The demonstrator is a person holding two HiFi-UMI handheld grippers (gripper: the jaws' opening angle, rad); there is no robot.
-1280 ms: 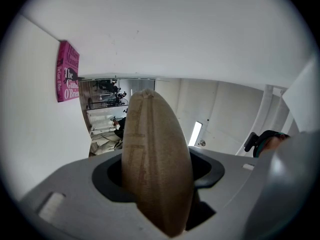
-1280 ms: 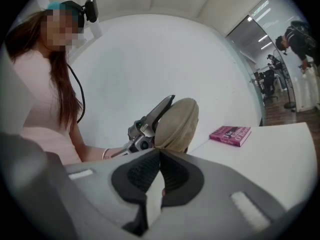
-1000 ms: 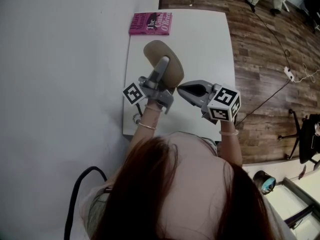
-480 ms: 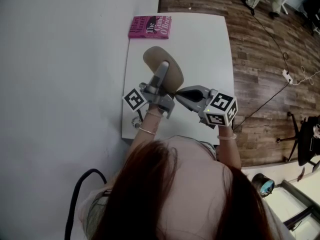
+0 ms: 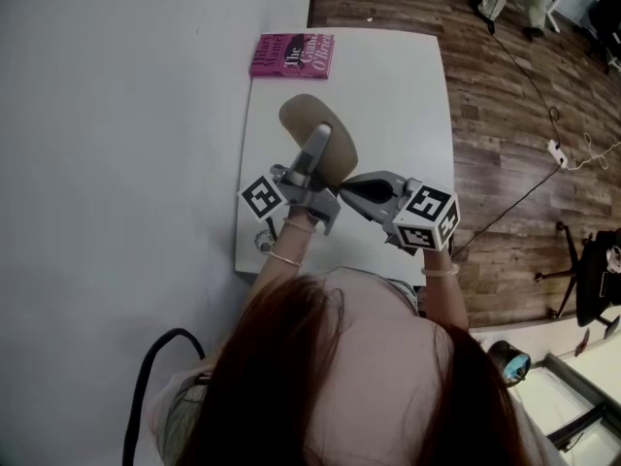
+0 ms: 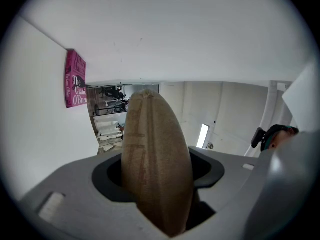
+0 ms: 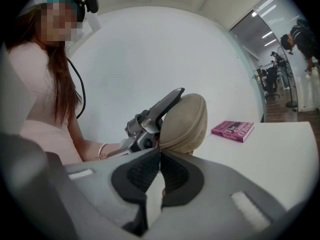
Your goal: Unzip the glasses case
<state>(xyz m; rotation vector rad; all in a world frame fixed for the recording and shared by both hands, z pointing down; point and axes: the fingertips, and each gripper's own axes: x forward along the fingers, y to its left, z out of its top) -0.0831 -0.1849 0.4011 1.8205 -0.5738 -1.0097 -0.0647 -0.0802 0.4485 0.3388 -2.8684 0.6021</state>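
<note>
Tan oval fabric glasses case (image 5: 317, 124), clamped edge-on in the grey left gripper (image 5: 316, 151), jaws squeezed on both flat sides, long end poking out past the tips. Held over the left-middle of the white table (image 5: 408, 95); can't tell if resting on it or not. Grey right gripper (image 5: 347, 183) nosed up against the case's near end from the right, jaws pressed tight together; can't tell if pinching a zipper pull in there. Pink paperback book (image 5: 291, 52) flat at the far left corner, well apart from the case. Plenty of bare tabletop to the right and beyond. Left table edge tight against a white wall (image 5: 116, 115), wood floor (image 5: 505, 115) past the right edge.
</note>
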